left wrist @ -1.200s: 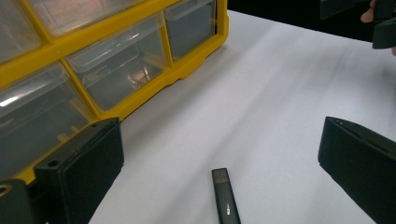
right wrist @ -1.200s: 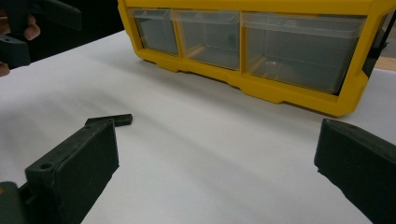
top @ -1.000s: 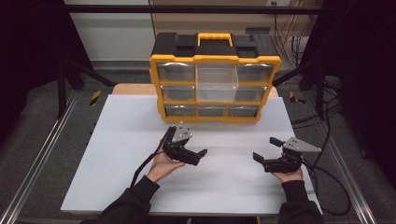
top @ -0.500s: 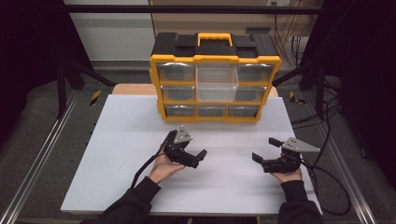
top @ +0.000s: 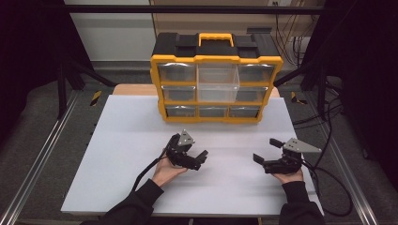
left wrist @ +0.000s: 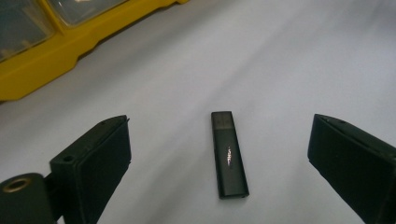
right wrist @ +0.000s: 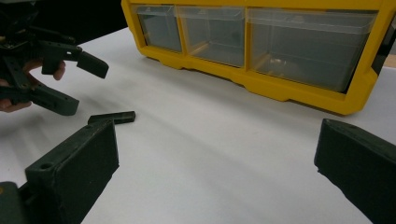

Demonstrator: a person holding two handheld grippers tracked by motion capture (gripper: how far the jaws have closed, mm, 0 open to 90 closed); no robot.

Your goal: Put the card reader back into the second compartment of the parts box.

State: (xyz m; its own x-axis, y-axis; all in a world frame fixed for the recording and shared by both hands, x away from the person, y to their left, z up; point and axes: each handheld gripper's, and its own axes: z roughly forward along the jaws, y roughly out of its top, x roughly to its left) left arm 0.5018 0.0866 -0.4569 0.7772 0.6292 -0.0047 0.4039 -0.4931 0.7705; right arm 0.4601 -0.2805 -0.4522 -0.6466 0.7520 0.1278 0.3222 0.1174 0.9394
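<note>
- The person's left gripper is hovering just above the white table, tilted down over a small black USB stick; its jaws are standing wide apart and have just been closing a little, with the stick lying between them but untouched.
- In the left gripper view the USB stick is lying flat on the bare table, well in front of the yellow drawer organiser, its capped end pointing away from the camera and its long sides facing the two jaws.
- Judging by its look, the stick is going to be light, rigid and smooth-skinned, so it is likely to skid or pivot on the table if one pad meets it first.
- The best hold appears to be across its narrow width near the middle of the body, with the pads coming in low and evenly on both long edges.
- The right gripper is resting in the person's hand at the right of the table, well apart from the stick, jaws spread and holding nothing.
- In the right gripper view the organiser's clear drawers are sitting shut behind it.
</note>
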